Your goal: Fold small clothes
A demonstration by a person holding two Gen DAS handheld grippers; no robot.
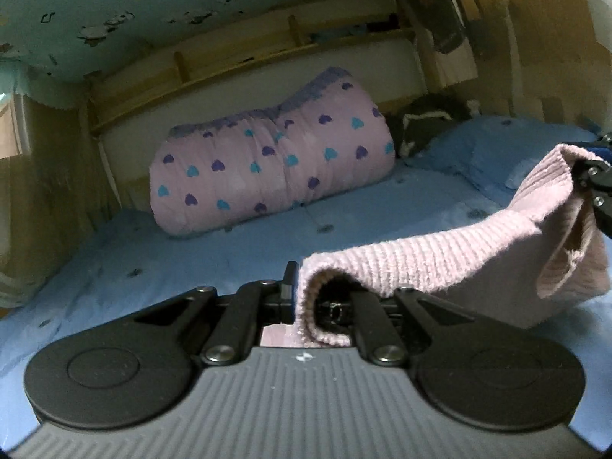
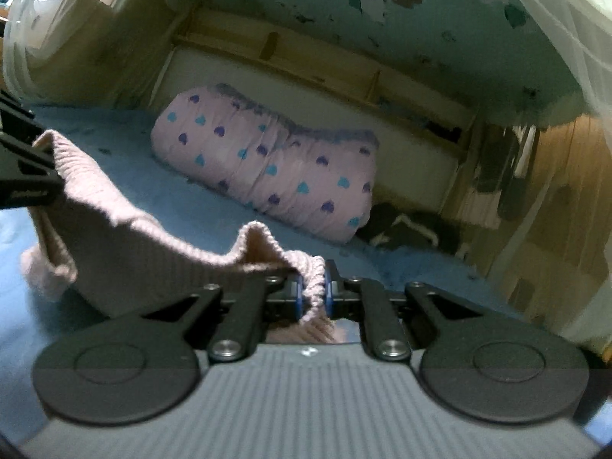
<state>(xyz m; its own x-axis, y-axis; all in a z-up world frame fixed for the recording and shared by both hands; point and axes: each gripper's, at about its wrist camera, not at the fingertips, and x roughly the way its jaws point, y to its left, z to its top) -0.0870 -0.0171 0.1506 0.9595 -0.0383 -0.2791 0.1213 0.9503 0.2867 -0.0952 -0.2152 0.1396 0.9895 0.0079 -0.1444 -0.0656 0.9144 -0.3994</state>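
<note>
A small pale pink ribbed knit garment (image 1: 451, 256) hangs stretched between both grippers above a blue bed sheet (image 1: 160, 264). My left gripper (image 1: 302, 298) is shut on one corner of its edge, the knit folded over the right finger. At the right edge of the left wrist view my right gripper (image 1: 583, 176) pinches the other corner. In the right wrist view the right gripper (image 2: 313, 294) is shut on a bunched edge of the pink knit garment (image 2: 126, 244), and the left gripper (image 2: 42, 176) holds the far corner at the left edge. The garment's lower part sags toward the sheet.
A rolled pink quilt with purple and teal hearts (image 1: 275, 164) lies across the back of the bed. A dark garment with white cord (image 1: 428, 126) lies right of it by a blue pillow (image 1: 493, 149). A wooden frame and patterned teal canopy (image 1: 153, 7) enclose the bed.
</note>
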